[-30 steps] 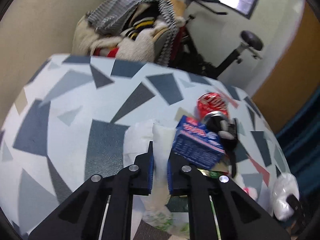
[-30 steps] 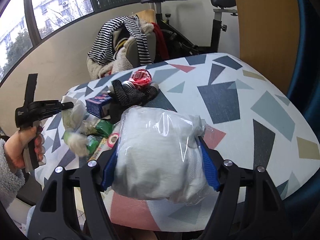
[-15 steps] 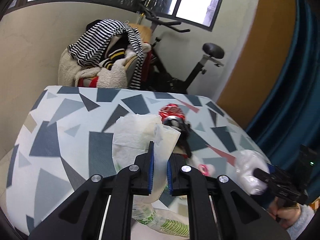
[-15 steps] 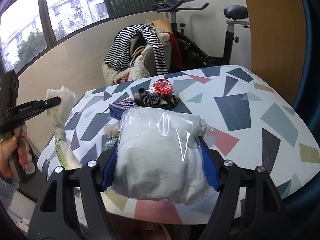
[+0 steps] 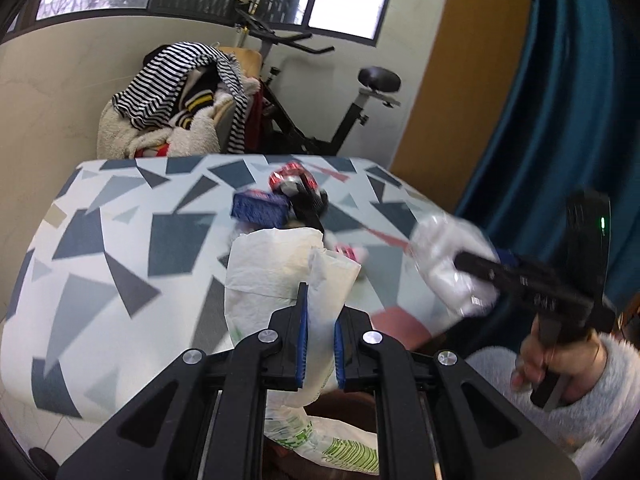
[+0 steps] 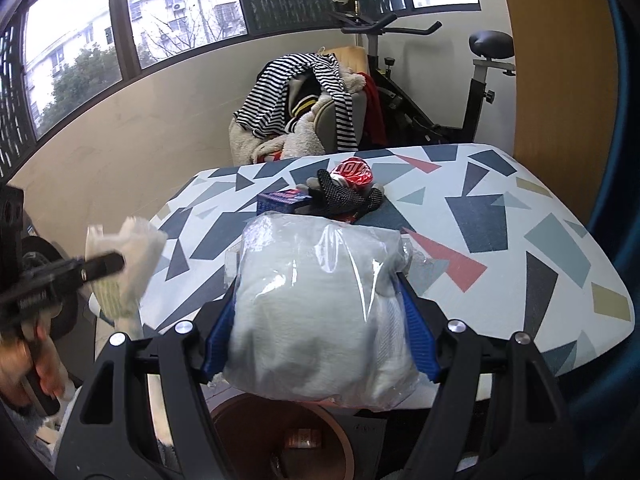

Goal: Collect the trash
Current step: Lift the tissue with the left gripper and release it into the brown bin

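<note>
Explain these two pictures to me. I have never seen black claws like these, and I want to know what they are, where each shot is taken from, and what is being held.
There is no robot here. A person holds a hand-worked two-finger gripper in each hand, and each gripper carries a wide-angle camera looking along its fingers.

In the left camera's picture, the left gripper is shut on a crumpled white plastic bag. The other hand shows at the right.

In the right camera's picture, the right gripper stands wide, clamped around a white bundle in clear plastic.

Still on the patterned table are a crushed red can, a dark dotted glove and a blue box. A round brown container sits below the bundle.
</note>
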Motion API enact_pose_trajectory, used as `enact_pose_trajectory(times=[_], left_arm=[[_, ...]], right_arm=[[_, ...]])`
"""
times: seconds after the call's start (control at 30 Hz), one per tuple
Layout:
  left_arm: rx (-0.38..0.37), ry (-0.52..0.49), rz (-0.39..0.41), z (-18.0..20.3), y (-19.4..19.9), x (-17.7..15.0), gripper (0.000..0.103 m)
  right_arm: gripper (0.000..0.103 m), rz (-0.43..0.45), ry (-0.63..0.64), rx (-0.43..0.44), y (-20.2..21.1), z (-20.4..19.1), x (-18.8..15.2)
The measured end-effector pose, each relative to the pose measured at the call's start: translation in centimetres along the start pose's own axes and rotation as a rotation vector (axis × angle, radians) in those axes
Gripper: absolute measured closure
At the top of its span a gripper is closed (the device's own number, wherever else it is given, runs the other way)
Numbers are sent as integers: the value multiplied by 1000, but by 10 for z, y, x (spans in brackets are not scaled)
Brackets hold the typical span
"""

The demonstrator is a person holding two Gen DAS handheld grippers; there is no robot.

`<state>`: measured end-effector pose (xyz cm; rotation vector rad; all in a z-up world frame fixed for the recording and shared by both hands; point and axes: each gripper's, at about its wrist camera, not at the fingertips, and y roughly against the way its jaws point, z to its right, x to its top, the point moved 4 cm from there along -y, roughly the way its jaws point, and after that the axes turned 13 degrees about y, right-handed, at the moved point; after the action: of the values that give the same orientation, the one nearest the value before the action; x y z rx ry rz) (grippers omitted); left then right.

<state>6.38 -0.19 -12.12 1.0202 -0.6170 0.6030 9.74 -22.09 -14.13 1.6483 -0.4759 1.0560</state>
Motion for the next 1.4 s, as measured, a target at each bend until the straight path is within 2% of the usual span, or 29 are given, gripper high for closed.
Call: enact_pose_trajectory(times=[0.23, 0.53, 0.67, 1.03, 1.4], left_arm=[[18, -52, -57, 5, -3, -61, 92], [67, -101, -80, 1, -19, -111, 92], [71, -89, -96, 2, -27, -122, 92], [102, -136, -182, 3, -54, -142, 92], [73, -128, -237, 2, -64, -153, 88]], right_arm=[[31, 7, 25, 7, 14, -12, -13], [31, -2, 5, 5, 25, -8, -32], [31, 4, -25, 5, 28, -1, -36], [31, -2, -49, 2, 29, 9, -43], [30, -14, -70, -1, 27, 14, -46]])
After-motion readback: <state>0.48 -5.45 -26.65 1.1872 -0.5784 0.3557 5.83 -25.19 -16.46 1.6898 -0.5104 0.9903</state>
